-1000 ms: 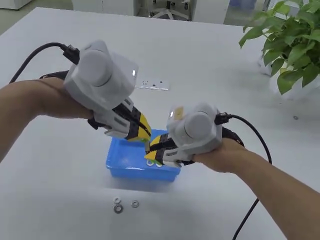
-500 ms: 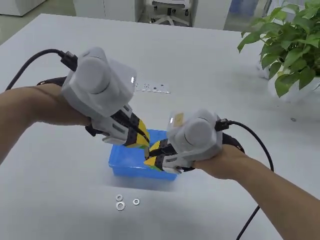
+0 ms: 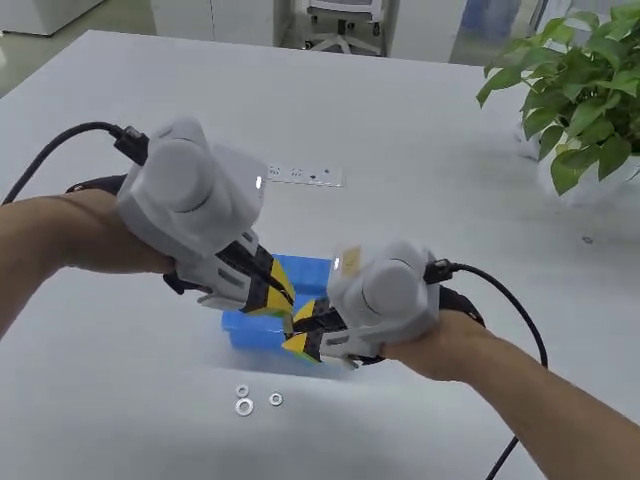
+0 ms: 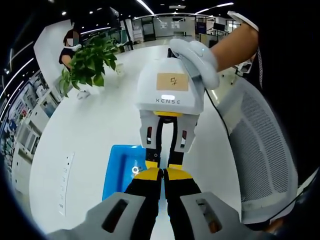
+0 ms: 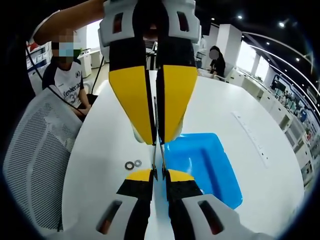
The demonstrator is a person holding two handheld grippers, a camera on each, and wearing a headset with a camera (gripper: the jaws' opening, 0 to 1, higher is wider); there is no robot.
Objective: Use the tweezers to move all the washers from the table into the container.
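Observation:
The blue container stands mid-table, and a washer lies inside it. Three washers rest on the white table just in front of it, also seen as washers in the right gripper view. Over the container's near edge my left gripper and right gripper meet tip to tip. Thin metal tweezers run from my right gripper up between the left gripper's yellow jaws. Both grippers look shut on the tweezers. In the left gripper view my left gripper has its jaws pressed together.
A potted plant stands at the table's far right, and a white power strip lies behind the container. Cables trail back from both grippers. A mesh chair sits beside the table's near edge.
Both grippers, still tip to tip, have come slightly nearer and lower, from above the container's middle to its near edge. The washers on the table have not moved.

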